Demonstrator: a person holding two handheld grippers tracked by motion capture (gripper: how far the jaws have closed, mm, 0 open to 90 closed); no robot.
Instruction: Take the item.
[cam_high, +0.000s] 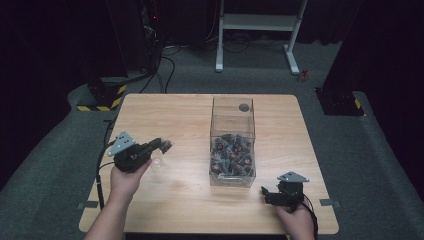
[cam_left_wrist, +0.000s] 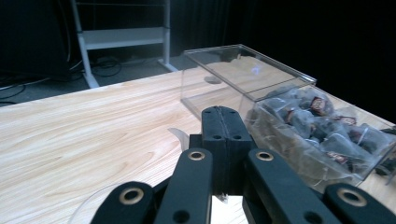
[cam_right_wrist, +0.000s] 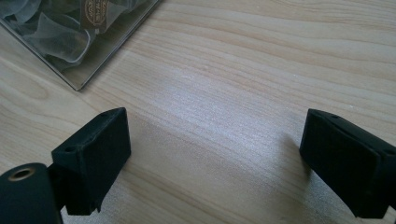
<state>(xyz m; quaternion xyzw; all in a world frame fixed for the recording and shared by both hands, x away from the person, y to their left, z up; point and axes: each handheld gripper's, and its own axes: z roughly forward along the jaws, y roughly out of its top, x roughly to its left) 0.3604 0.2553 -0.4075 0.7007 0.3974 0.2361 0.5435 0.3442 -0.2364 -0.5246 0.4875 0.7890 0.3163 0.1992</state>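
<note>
A clear plastic box stands right of the table's middle, its near half heaped with dark sachets in see-through wrapping. My left gripper hovers left of the box, shut on the thin wall of what looks like a clear plastic cup. In the left gripper view the jaws are pressed together, a clear edge of the cup shows beside them, and the box with its sachets lies ahead to the right. My right gripper rests near the front right, open; its wide-apart jaws span bare wood, with the box corner at upper left.
The wooden table has bare wood between the grippers and at the back left. A small dark round spot lies in the box's far end. On the floor beyond are a white desk frame, cables and a yellow-and-black striped base.
</note>
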